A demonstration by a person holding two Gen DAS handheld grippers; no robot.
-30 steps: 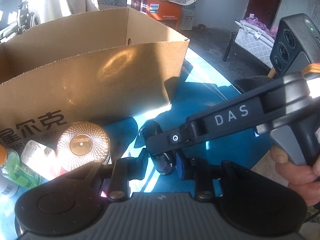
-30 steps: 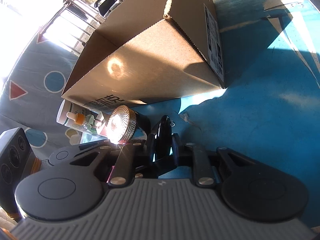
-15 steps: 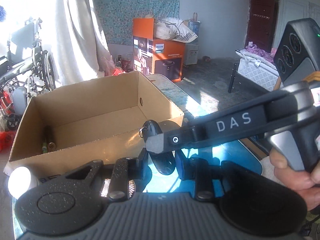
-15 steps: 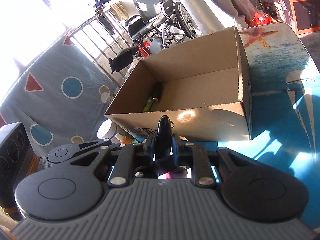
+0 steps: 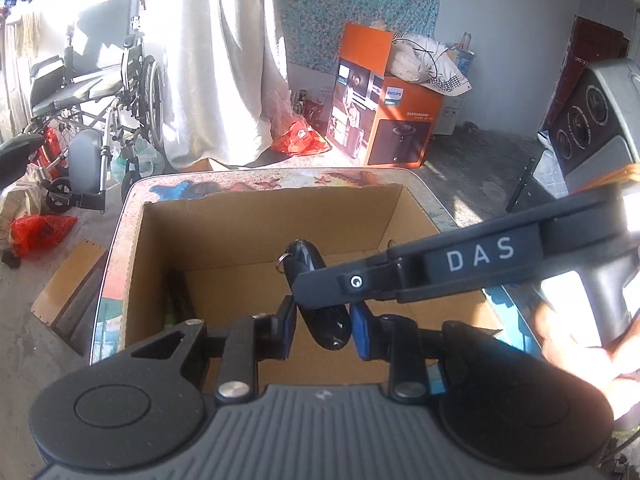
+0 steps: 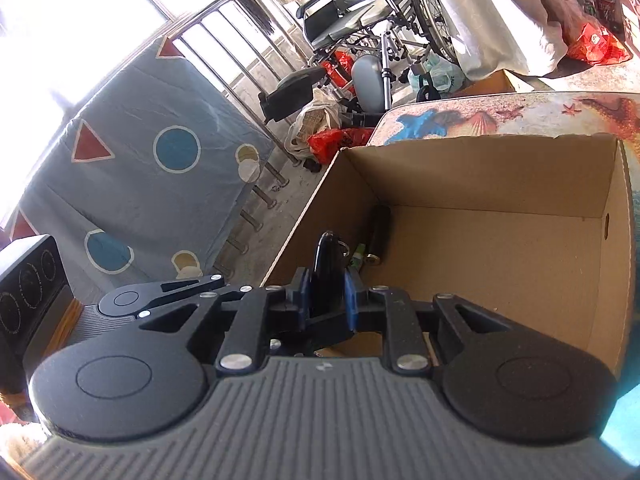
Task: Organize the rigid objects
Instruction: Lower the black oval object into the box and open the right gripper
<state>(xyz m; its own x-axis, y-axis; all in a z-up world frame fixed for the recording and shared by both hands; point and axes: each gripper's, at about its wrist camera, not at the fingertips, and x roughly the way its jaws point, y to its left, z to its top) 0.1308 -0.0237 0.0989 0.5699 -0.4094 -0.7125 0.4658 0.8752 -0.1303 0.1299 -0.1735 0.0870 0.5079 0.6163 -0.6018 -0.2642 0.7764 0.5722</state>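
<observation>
right gripper (image 6: 326, 296) | clamped tight on black key fob (image 6: 326, 258) | left gripper (image 5: 322, 330) | pads flank fob, contact unclear | fob in the air over open cardboard box (image 6: 500, 176) | dark cylinder (image 6: 378, 228) on box floor

Both wrist views above cardboard box (image 5: 256, 220)

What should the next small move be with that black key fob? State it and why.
Probably lower it into the cardboard box, then release. The black key fob, clamped in the right hand-held gripper and the left hand-held gripper, hangs over the open box.
</observation>
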